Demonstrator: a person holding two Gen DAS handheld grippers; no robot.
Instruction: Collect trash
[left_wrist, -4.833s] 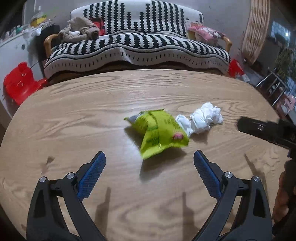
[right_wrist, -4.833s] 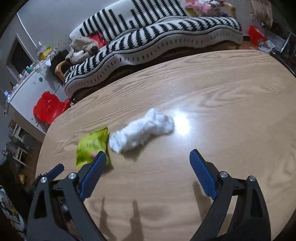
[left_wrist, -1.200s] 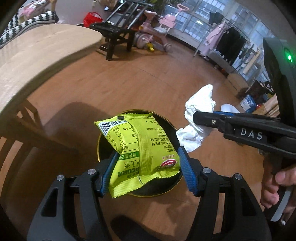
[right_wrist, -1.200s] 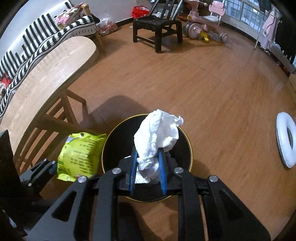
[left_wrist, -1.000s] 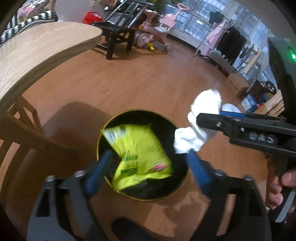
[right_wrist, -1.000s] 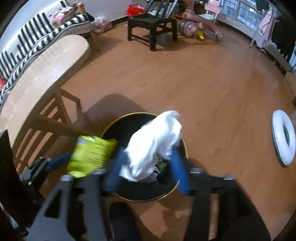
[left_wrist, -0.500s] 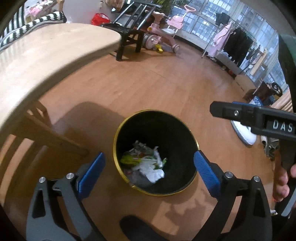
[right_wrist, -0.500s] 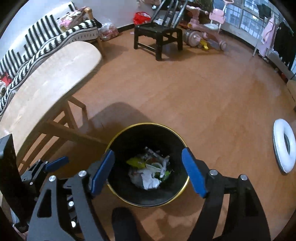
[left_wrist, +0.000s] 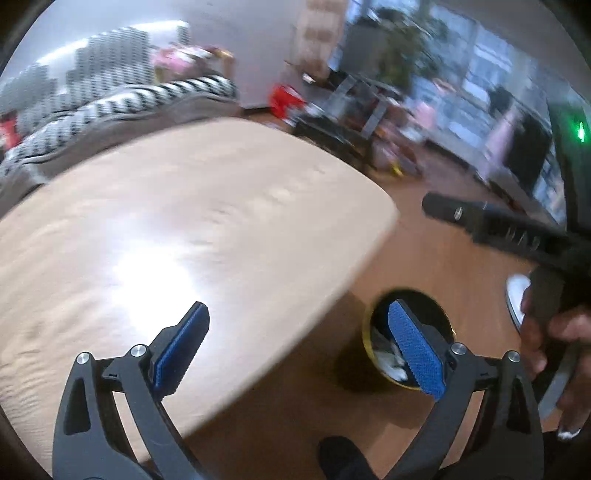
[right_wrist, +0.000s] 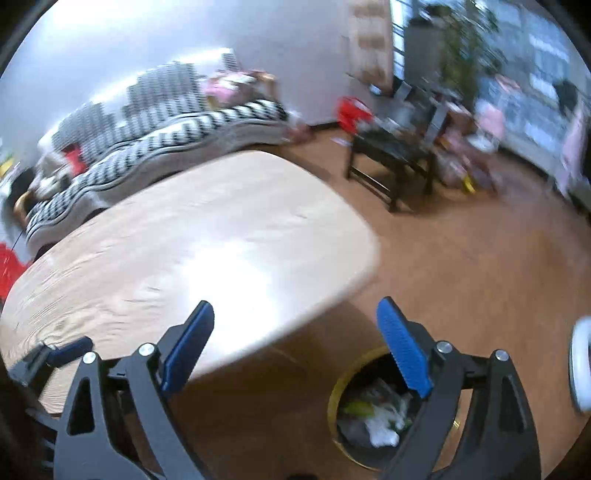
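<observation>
Both grippers are empty: the left gripper (left_wrist: 295, 345) has wide jaws, the right gripper's (right_wrist: 295, 345) are opening. The trash (right_wrist: 376, 417) lies in the bin (right_wrist: 338, 398), lower right, beside the bare table (right_wrist: 184, 251).

The bin (right_wrist: 334, 406) is half hidden behind blue pads; its contents (blurred) unclear.

Both grippers (left_wrist: 297, 338) (right_wrist: 295, 338) wide (right opening)

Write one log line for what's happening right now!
left gripper: open, empty | right gripper: opening, empty | black gold-rimmed round bin: holds trash | oval wooden table
</observation>
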